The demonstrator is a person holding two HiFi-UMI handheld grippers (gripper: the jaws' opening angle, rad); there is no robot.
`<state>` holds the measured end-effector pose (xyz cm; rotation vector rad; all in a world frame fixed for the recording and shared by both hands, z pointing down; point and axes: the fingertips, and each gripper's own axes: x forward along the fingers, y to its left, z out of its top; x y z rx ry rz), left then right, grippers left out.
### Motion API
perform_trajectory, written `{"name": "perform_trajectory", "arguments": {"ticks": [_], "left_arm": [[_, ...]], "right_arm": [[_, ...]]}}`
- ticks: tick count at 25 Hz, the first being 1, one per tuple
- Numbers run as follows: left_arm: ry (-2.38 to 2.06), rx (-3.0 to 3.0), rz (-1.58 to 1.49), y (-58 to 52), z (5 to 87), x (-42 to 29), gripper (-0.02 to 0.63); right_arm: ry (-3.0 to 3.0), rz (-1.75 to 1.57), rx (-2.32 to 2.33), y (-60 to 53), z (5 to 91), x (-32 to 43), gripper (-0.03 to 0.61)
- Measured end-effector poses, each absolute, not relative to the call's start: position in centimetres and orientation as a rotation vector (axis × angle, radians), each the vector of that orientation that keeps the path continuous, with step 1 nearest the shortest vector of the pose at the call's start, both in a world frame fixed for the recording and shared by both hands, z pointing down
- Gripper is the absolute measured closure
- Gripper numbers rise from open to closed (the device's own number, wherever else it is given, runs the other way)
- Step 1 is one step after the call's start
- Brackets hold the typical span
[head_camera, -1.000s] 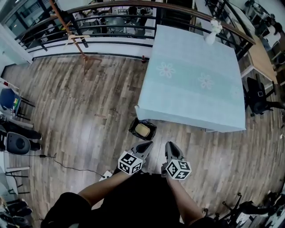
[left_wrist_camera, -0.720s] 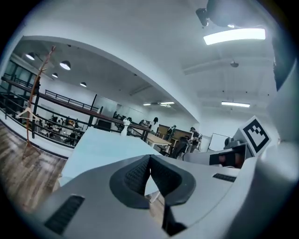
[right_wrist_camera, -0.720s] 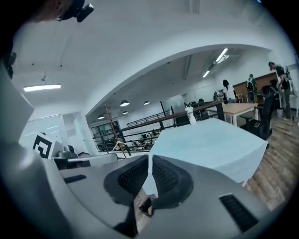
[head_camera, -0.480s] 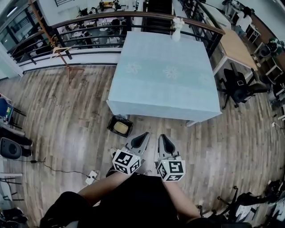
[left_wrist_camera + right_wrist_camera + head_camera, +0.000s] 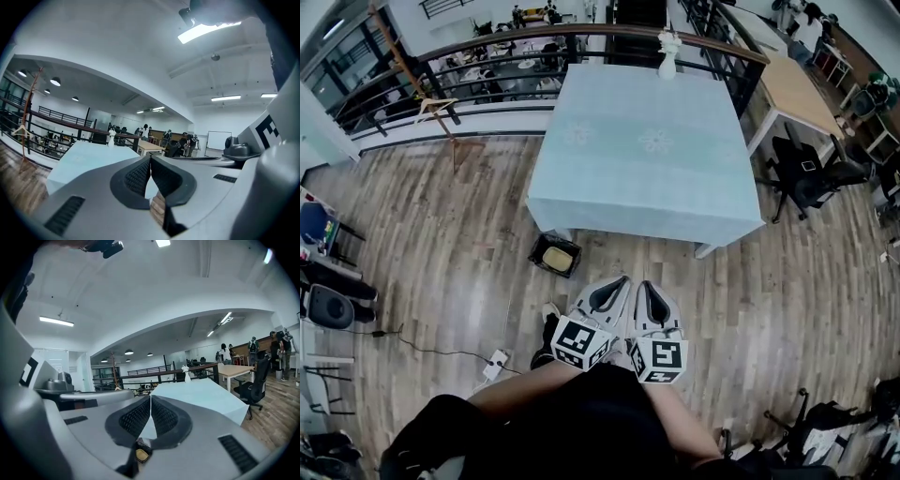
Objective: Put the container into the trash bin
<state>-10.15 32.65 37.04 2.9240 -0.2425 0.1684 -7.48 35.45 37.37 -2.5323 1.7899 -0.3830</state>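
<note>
Risen from the trash bin (image 5: 536,253), left tool (image 5: 623,280) and right tool (image 5: 642,285) clenched, empty; container (image 5: 556,258) inside.

grey left tool (image 5: 622,283), grey right tool (image 5: 644,287), black-and-white marker cubes (image 5: 579,343), black clothing (image 5: 581,422)

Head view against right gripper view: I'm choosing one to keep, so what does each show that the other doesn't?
Only the head view: the person's forearms, a black speaker and a cable on the floor. Only the right gripper view: the ceiling with its lamps, and the right gripper with its tongs head-on, shut with nothing between. Both: the blue-clothed table, the white vase on it, and the trash bin with the container inside.
</note>
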Motion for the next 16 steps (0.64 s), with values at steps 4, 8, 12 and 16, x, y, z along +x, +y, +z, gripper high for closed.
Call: {"name": "perform_trajectory", "arguments": {"ticks": [4, 8, 12, 16], "left_arm": [[-0.215, 2.945, 0.178, 32.9, 36.7, -9.7, 0.6], [-0.178, 2.951, 0.179, 33.0, 36.4, -9.4, 0.6], [-0.146, 2.954, 0.197, 32.9, 36.9, -8.7, 0.6], [-0.113, 2.952, 0.205, 33.6, 37.9, -7.9, 0.6]], "right_arm": [[1.758, -0.362, -2.553, 36.0, 36.8, -7.3, 0.543], [1.732, -0.37, -2.576, 35.9, 36.8, -7.4, 0.543], [1.705, -0.383, -2.602, 35.8, 37.3, -6.9, 0.545], [1.683, -0.381, -2.617, 36.2, 38.2, -6.1, 0.546]]}}
